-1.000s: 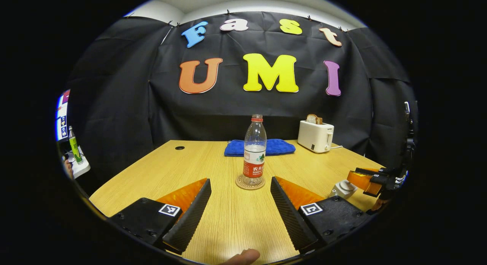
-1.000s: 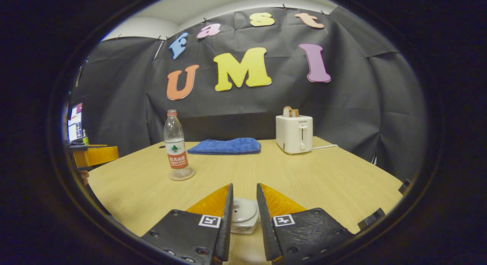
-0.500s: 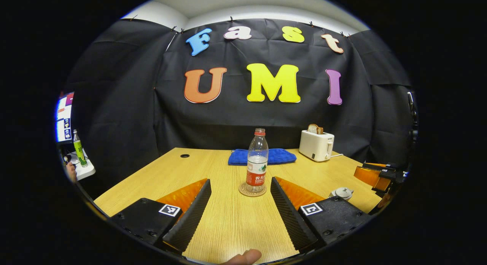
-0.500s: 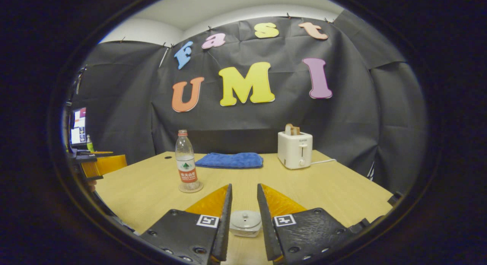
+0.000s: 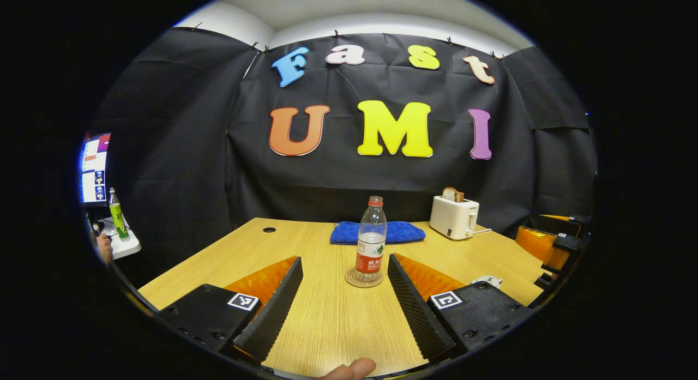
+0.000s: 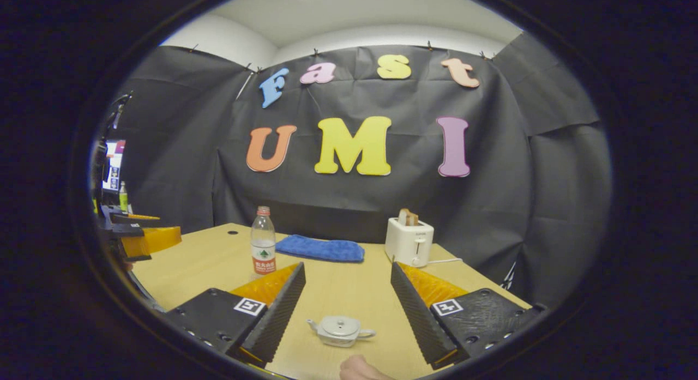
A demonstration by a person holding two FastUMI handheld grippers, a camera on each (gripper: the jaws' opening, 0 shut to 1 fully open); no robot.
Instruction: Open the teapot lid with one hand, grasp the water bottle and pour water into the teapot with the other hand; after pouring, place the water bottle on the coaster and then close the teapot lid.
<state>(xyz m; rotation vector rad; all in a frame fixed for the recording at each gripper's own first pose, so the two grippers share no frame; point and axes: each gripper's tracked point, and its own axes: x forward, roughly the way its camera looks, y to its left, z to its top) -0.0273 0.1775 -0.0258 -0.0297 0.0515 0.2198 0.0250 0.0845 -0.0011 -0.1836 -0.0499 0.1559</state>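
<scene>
Both grippers wide open, holding nothing.
The bottle (image 5: 371,237) stands on its coaster (image 5: 363,278) ahead of the left gripper (image 5: 344,279); the lidded teapot (image 6: 340,330) sits between the right gripper's (image 6: 348,284) fingers.

My right gripper (image 6: 347,293) now stands with its fingers wide apart; a second ago they were nearly closed around the teapot lid. It has pulled back and risen: the whole teapot (image 6: 340,331), lid on, now sits free at the bottom centre of the right gripper view, touched by neither finger. In the left gripper view, my left gripper (image 5: 344,284) has drawn back too, so the water bottle (image 5: 371,239) on its coaster (image 5: 363,278) looks smaller and sits lower in the frame, and the teapot is down to a sliver at the lower right.
</scene>
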